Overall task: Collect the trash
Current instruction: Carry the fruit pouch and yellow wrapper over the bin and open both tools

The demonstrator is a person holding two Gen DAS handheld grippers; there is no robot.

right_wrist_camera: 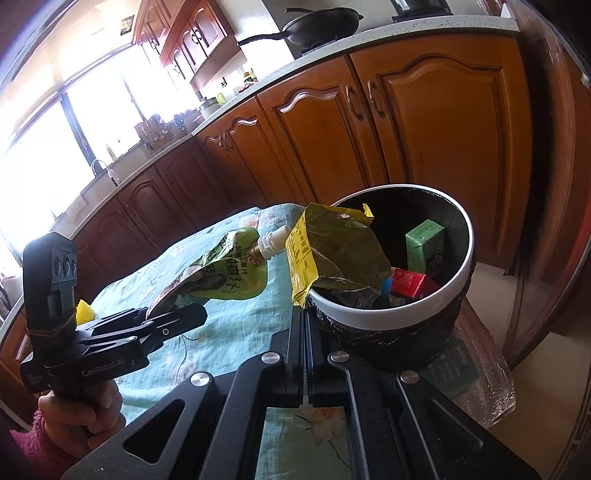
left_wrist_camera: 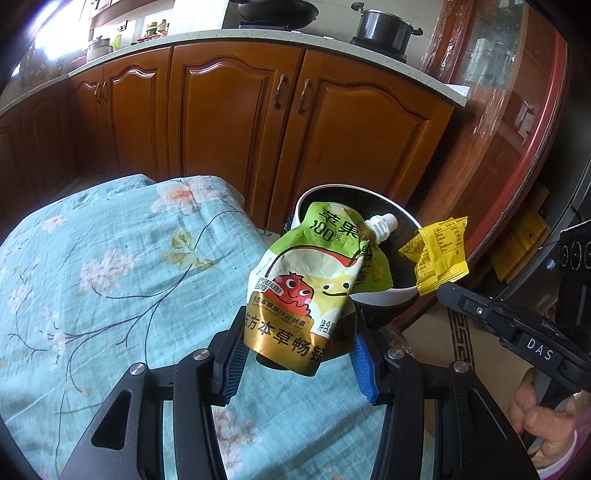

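Observation:
My left gripper [left_wrist_camera: 299, 363] is shut on a green and gold juice pouch [left_wrist_camera: 310, 291] with a white spout [left_wrist_camera: 382, 226], held upright above the table, just left of the bin. It also shows in the right wrist view [right_wrist_camera: 221, 271]. My right gripper [right_wrist_camera: 306, 325] is shut on a yellow snack wrapper [right_wrist_camera: 332, 247], held over the near rim of the bin; the wrapper also shows in the left wrist view [left_wrist_camera: 437, 254]. The bin [right_wrist_camera: 388, 317] is black with a white rim and holds a green carton [right_wrist_camera: 424, 243] and a red pack [right_wrist_camera: 410, 282].
The table wears a teal floral cloth [left_wrist_camera: 110, 266]. The bin stands at the table's right end on a bubble-wrap mat [right_wrist_camera: 480, 384]. Wooden kitchen cabinets [left_wrist_camera: 236, 118] lie beyond, with a wok [right_wrist_camera: 321, 22] and pot [left_wrist_camera: 384, 27] on the counter. A yellow object [right_wrist_camera: 84, 312] peeks out behind the left gripper.

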